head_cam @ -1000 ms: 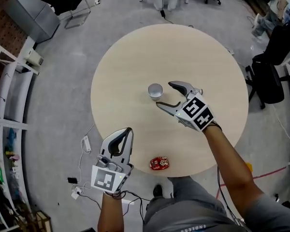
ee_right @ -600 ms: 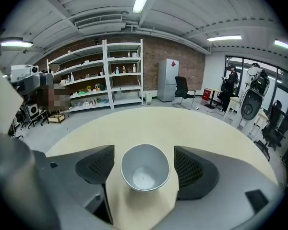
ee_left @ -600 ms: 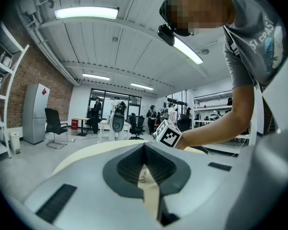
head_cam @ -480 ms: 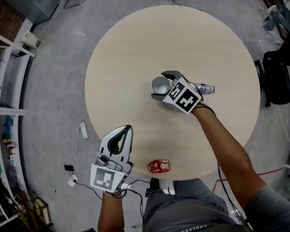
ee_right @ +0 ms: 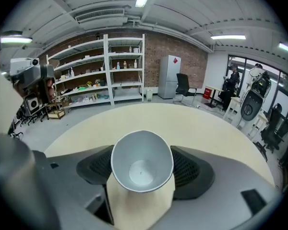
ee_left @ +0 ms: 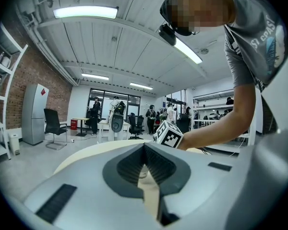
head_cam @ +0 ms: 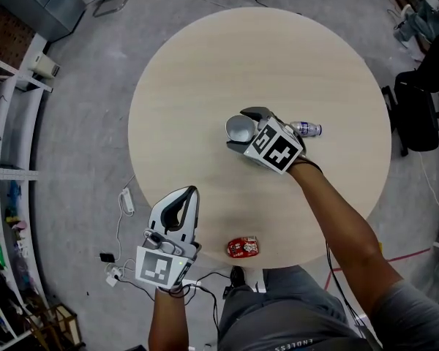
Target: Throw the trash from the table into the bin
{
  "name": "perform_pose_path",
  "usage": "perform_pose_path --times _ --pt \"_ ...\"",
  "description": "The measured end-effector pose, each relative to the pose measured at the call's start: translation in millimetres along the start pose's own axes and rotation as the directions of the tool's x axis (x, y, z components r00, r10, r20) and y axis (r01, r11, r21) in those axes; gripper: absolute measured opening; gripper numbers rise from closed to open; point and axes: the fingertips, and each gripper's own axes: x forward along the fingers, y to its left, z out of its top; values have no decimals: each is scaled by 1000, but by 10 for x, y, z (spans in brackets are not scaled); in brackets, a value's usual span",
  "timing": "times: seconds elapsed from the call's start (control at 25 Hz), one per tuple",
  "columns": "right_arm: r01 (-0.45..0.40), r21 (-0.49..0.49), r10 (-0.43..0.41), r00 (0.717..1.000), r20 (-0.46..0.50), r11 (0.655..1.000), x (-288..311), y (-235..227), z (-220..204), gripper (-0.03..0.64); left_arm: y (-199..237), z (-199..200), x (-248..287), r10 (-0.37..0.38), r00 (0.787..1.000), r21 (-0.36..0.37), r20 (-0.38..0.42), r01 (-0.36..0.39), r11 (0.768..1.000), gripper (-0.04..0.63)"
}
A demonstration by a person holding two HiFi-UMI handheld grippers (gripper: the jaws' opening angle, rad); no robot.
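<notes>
Surface (head_cam: 205,72): a round, pale wood top. The person stands at its near edge, so all three bits of trash lie within arm's reach. No bin shows in any view that I can pick out.

Right gripper (head_cam: 236,129): reached out over the middle of the surface and tipped downward. Its jaws have just been opening and now stand wide, one on each side of the cup. The spread looks chosen to clear the cup's rim before closing. The pads flank the cup, and I judge they do not yet squeeze it.

Left gripper (head_cam: 190,193): held low off the surface's near left edge, over the floor. Its jaws are together at the tips with nothing between them. It seems parked out of the way while the other arm works.

Cup (ee_right: 141,166): stands upright near the middle of the surface, mouth up, between the right gripper's jaws. It is pale grey-white, tapers to a small flat bottom, and is empty, with a round, undented rim. It is probably thin and light, so a gentle grip should do.

Red wrapper or crushed can (head_cam: 242,246): lies by the near edge, well apart from the cup and untouched.

Small bottle (head_cam: 306,129): lies on its side just beyond the right gripper, pale with a dark label band.
</notes>
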Motion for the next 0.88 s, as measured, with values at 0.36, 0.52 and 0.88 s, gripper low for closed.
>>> perform_pose_path --times 0.36,0.52,0.88 --pt "94 25 -96 988 121 995 -958 425 592 362 -281 605 -390 -37 999 69 35 35 997 34" --pt "165 54 -173 966 195 985 -1659 815 811 362 -588 990 -663 -98 992 126 85 87 988 34" --pt "384 97 -395 878 271 918 -3575 1873 715 362 -1963 1679 -1249 -322 932 281 168 268 921 34"
